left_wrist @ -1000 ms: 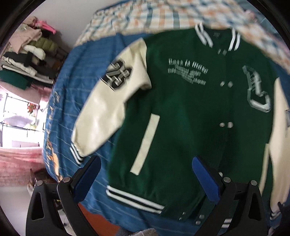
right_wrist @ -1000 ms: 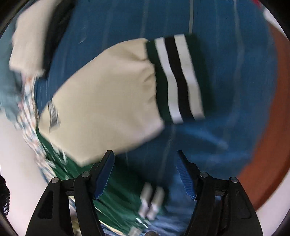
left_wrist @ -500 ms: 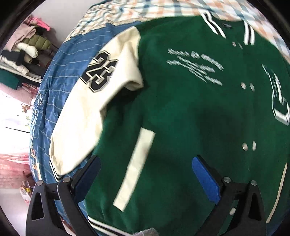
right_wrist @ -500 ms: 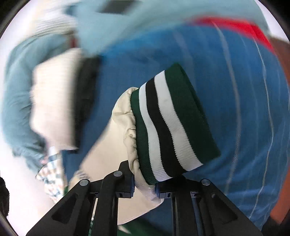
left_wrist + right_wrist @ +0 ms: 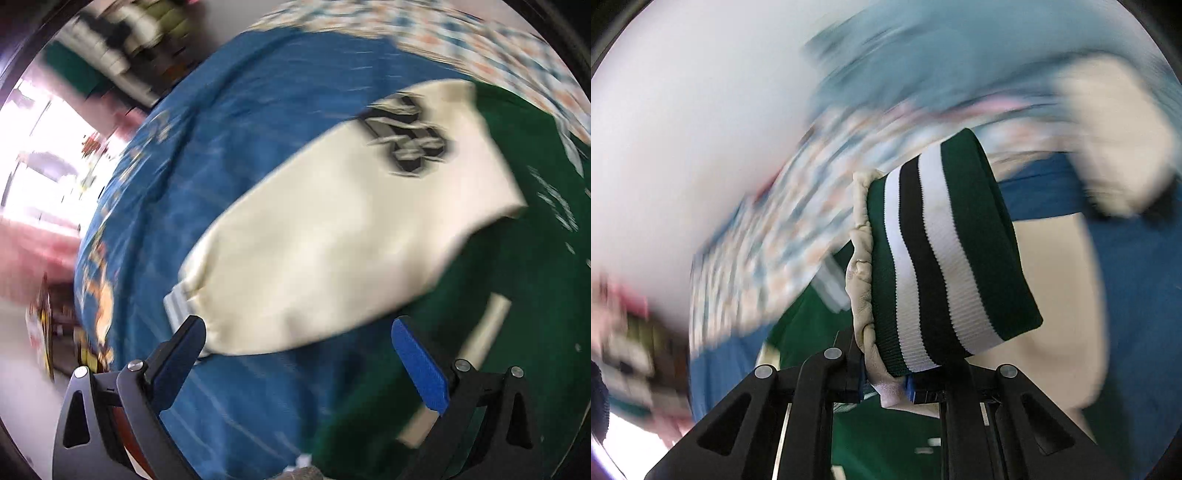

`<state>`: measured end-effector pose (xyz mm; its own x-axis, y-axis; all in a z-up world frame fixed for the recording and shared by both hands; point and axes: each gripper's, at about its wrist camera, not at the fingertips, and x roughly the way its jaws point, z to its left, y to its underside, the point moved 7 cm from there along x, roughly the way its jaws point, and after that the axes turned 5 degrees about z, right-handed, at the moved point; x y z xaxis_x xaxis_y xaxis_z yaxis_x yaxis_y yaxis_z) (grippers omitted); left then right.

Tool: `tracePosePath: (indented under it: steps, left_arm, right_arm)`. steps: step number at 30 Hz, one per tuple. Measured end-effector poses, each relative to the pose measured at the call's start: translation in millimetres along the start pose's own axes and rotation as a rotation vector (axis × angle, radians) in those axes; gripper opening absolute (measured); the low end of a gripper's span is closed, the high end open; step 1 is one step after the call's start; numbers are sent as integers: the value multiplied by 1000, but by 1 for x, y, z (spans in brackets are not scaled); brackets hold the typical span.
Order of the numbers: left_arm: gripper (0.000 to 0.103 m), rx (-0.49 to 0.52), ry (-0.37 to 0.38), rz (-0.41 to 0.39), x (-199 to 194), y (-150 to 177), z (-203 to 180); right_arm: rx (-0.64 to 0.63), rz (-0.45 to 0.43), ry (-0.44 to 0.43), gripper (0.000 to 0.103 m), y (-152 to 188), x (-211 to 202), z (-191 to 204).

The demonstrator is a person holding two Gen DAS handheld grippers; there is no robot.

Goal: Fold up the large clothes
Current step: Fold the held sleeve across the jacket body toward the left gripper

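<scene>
— Where's the jacket?
— At the right of my left view, on the blue bedspread; its cream sleeve fills the centre.
— Your claws?
— Left claw is spread wide, gripping nothing. Right claw is clenched on the striped cuff, mid-frame.

Right gripper clamped on cream sleeve end; striped green, white and black cuff stands up past the fingers. Green jacket body near, below. Blue bedcover right. Checked cloth far left, blurred.
</scene>
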<state>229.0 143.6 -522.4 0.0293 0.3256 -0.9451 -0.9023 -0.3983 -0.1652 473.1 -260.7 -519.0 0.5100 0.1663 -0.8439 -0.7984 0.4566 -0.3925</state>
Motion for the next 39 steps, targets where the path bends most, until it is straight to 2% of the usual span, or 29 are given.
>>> tracePosePath:
  steps: [3, 5, 8, 9, 10, 11, 13, 15, 16, 19, 21, 24, 25, 27, 29, 30, 31, 32, 33, 34, 35, 36, 37, 39]
  left_arm:
    - [103, -66, -24, 46, 18, 16, 37]
    - [103, -94, -35, 81, 31, 29, 58]
    - [103, -118, -44, 115, 43, 43, 82]
    - [103, -130, -39, 134, 47, 49, 89]
    - [103, -140, -31, 149, 49, 53, 93]
    - [103, -149, -20, 160, 51, 55, 98]
    - [103, -185, 30, 191, 55, 61, 105]
    - [103, -230, 110, 221, 57, 68, 106]
    - [103, -259, 171, 236, 57, 71, 105]
    - [102, -372, 338, 274, 62, 74, 100]
    - [102, -476, 468, 304, 75, 71, 92]
    - [100, -645, 653, 343, 107, 58, 71]
    - [96, -671, 671, 338, 113, 52, 68]
    - [75, -697, 647, 305, 127, 30, 62]
    - [61, -659, 535, 244, 136, 1, 69]
    - [46, -645, 491, 217, 137, -12, 75]
    - [37, -634, 450, 188, 138, -25, 84]
    - [20, -624, 414, 159, 139, -39, 95]
    - [11, -622, 396, 138, 140, -51, 105]
    - [11, -625, 391, 113, 142, -63, 117]
    - [10, -626, 377, 80, 144, -81, 133]
    - [10, -619, 364, 58, 145, -92, 143]
    - [10, -606, 356, 34, 146, -104, 152]
    - [10, -558, 324, -18, 147, -131, 167]
  right_arm:
    - [-274, 108, 42, 15, 62, 92, 98]
    - [-437, 168, 101, 15, 125, 141, 144]
    - [-645, 284, 217, 17, 195, 204, 180]
    - [-691, 295, 248, 25, 202, 212, 182]
    - [-702, 294, 243, 29, 201, 213, 181]
    - [-683, 305, 191, 31, 200, 205, 181]
    - [-592, 349, 72, 52, 191, 178, 169]
    - [-484, 356, -37, 68, 180, 139, 145]
    - [-436, 351, -56, 69, 173, 118, 127]
    - [-327, 343, 29, 69, 156, 72, 56]
    - [-240, 358, 144, 69, 145, 48, -5]
    - [-67, 419, 229, 69, 140, 34, -91]
    - [-16, 429, 245, 69, 140, 32, -113]
    - [85, 447, 252, 69, 139, 35, -157]
    - [134, 469, 224, 69, 136, 38, -184]
    - [127, 480, 229, 69, 139, 44, -191]
    - [104, 493, 246, 68, 142, 50, -196]
    - [73, 508, 265, 67, 142, 58, -199]
    - [46, 508, 305, 58, 140, 64, -206]
    - [17, 487, 372, 48, 133, 67, -217]
    - [-3, 458, 460, 44, 125, 68, -231]
    - [13, 455, 502, 36, 121, 69, -243]
    - [73, 464, 536, 33, 119, 70, -260]
    - [172, 482, 533, 34, 116, 67, -274]
